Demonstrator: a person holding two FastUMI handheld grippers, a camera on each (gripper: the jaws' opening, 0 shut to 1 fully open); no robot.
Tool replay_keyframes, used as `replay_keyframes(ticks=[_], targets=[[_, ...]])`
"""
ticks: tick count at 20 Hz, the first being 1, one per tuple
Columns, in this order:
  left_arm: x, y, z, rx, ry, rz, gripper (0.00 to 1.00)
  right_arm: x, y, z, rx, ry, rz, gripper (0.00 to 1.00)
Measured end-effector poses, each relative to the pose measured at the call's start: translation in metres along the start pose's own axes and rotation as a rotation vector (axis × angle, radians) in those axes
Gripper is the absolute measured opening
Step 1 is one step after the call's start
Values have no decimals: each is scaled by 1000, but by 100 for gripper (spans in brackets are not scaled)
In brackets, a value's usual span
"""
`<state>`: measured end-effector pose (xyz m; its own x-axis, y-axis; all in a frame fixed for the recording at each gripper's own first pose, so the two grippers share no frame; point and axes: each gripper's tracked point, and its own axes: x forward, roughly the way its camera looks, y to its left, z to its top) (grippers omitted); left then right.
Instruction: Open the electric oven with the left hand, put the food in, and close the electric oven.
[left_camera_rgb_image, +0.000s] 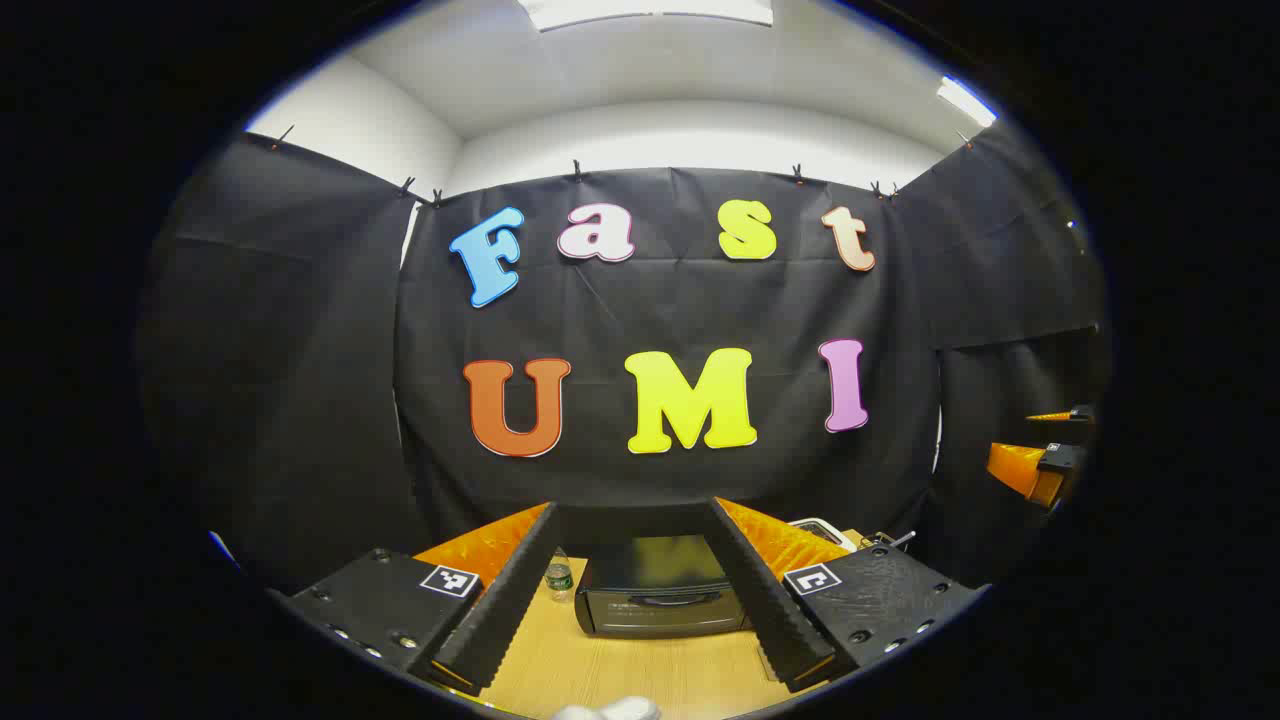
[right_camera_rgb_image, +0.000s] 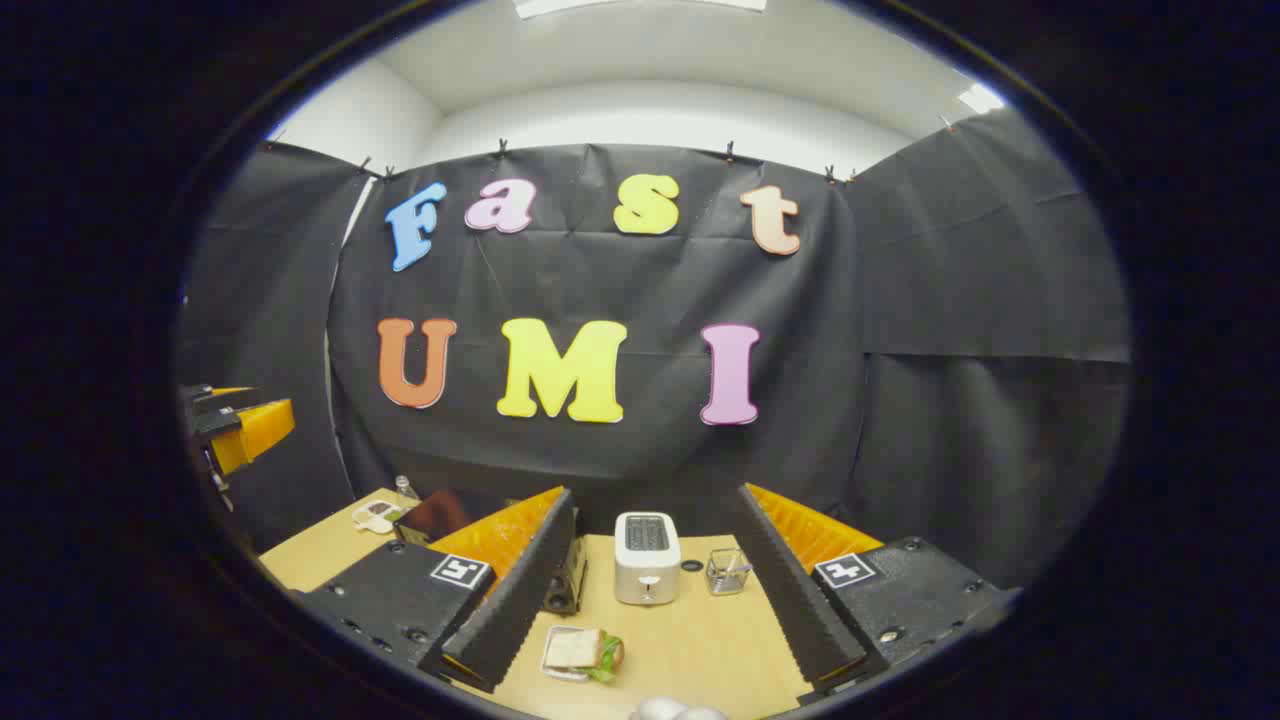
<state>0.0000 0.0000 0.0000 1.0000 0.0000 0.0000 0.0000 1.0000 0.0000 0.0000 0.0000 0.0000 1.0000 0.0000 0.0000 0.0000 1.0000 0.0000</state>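
Sitting closed on wooden table (left_camera_rgb_image: 620, 670): dark electric oven (left_camera_rgb_image: 660, 598); sandwich (right_camera_rgb_image: 585, 650) on plate; both grippers' fingers wide apart, empty.

Bright ceiling lights (left_camera_rgb_image: 650, 10), sharp center, edges warped.

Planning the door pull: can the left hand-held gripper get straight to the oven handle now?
Probably yes: the left hand-held gripper is open and the oven sits between its fingers, its handle facing it across bare table.

Left tongs (left_camera_rgb_image: 640, 615) spread, framing closed oven (left_camera_rgb_image: 662, 598) on table (left_camera_rgb_image: 640, 670).
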Motion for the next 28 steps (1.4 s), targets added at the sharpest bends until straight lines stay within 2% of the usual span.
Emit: replay_keyframes(ticks=[3, 4, 5, 7, 8, 9, 11, 12, 13, 15, 16, 18, 19, 24, 25, 26, 27, 28], targets=[[3, 2, 0, 6, -7, 8, 95, 1, -2, 2, -6, -7, -4, 100], [4, 2, -1, 5, -3, 6, 95, 1, -2, 2, -7, -9, -4, 95], [5, 1, -3, 4, 2, 4, 95, 1, -3, 2, -10, -10, -6, 100], [5, 2, -2, 6, 1, 4, 95, 2, -3, 1, -13, -10, -10, 100], [5, 2, -2, 5, 2, 3, 95, 2, -3, 2, -11, -11, -9, 95], [5, 2, -2, 4, 0, 3, 95, 1, -2, 1, -9, -10, -6, 100], [6, 3, -2, 5, -1, 3, 95, 2, -2, -2, -4, -3, -5, 100], [7, 3, -3, 6, 1, 3, 95, 2, -1, -2, 1, -1, -3, 95], [7, 4, -4, 6, 2, 4, 95, 2, -1, -4, 3, 1, -3, 100], [12, 4, -9, 3, 9, 5, 95, 2, -3, -4, -1, 3, -9, 100], [15, 3, -12, 1, 10, 6, 95, 2, -5, -4, -5, 4, -13, 95], [24, 1, -22, -7, 19, 7, 95, 1, -7, -3, -8, 8, -16, 95], [30, -2, -27, -17, 25, 5, 95, 0, -9, -2, -6, 6, -15, 100], [69, -18, -62, -53, 60, -11, 95, -9, -33, 8, -47, -4, -62, 100], [76, -20, -69, -65, 66, -11, 95, -11, -40, 9, -53, -5, -76, 95], [86, -24, -73, -71, 59, -15, 95, -13, -47, 9, -56, -1, -88, 95], [96, -29, -81, -72, 57, -21, 95, -16, -53, 9, -53, -3, -100, 100], [104, -34, -89, -66, 60, -27, 95, -20, -58, 10, -47, -2, -111, 100]])
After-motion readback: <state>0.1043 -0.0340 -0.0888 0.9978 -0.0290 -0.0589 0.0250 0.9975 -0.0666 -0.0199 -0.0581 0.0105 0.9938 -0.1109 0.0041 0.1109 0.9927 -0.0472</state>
